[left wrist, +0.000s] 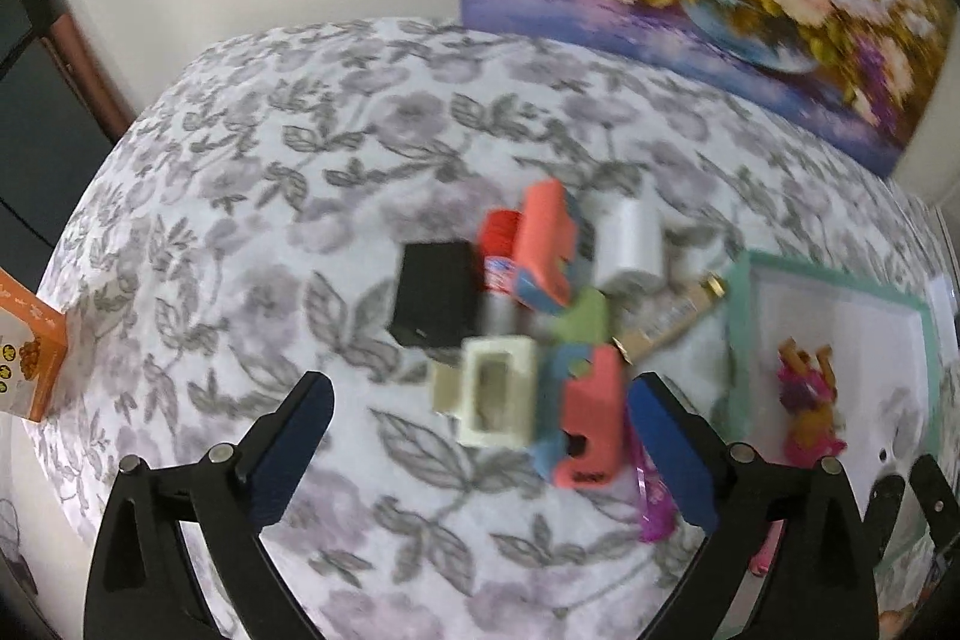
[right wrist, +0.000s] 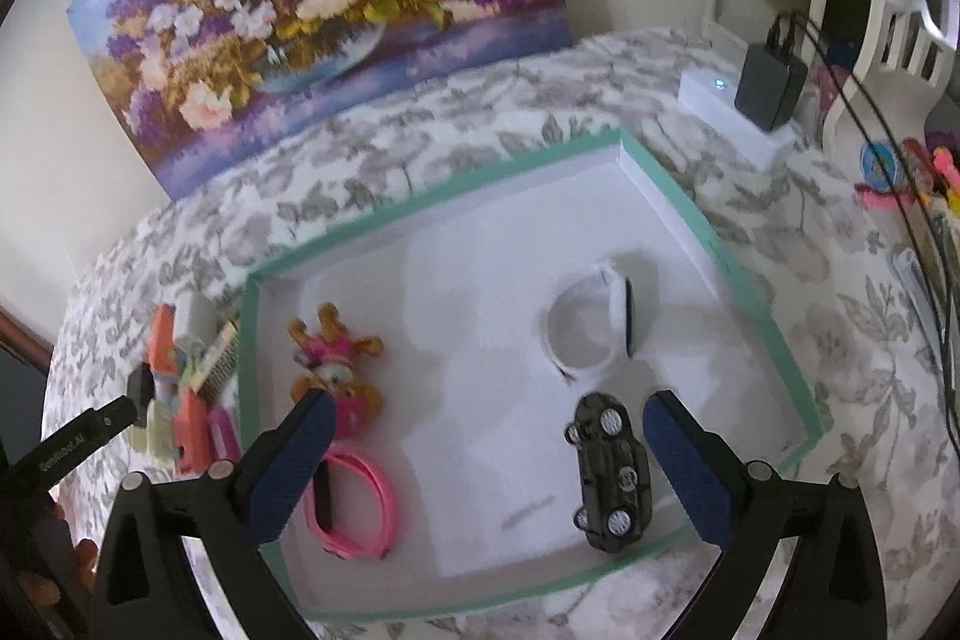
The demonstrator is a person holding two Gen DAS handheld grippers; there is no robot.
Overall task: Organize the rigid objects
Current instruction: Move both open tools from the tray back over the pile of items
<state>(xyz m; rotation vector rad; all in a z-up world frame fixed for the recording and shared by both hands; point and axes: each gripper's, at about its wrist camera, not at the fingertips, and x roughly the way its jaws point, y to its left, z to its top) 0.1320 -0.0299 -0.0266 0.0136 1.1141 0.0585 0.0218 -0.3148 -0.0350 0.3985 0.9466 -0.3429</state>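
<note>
Right gripper (right wrist: 489, 466) jaws wide, nothing held, hovering over the tray (right wrist: 714, 244). In the tray: black toy car (right wrist: 609, 472) on its side, white wristband (right wrist: 591, 334), pink wristband (right wrist: 360, 502), plush toy (right wrist: 336, 370). Left gripper (left wrist: 480, 460) also wide and empty, over the pile (left wrist: 528, 316) on the table (left wrist: 240, 160) just beside the tray: black box, cream block, coral pieces, white cylinder. Roughly a third done, I'd judge; pile still to transfer.

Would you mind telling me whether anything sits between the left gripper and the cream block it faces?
Nothing visible does: the left gripper is open and empty, and only bare tablecloth lies before the cream block.
</note>
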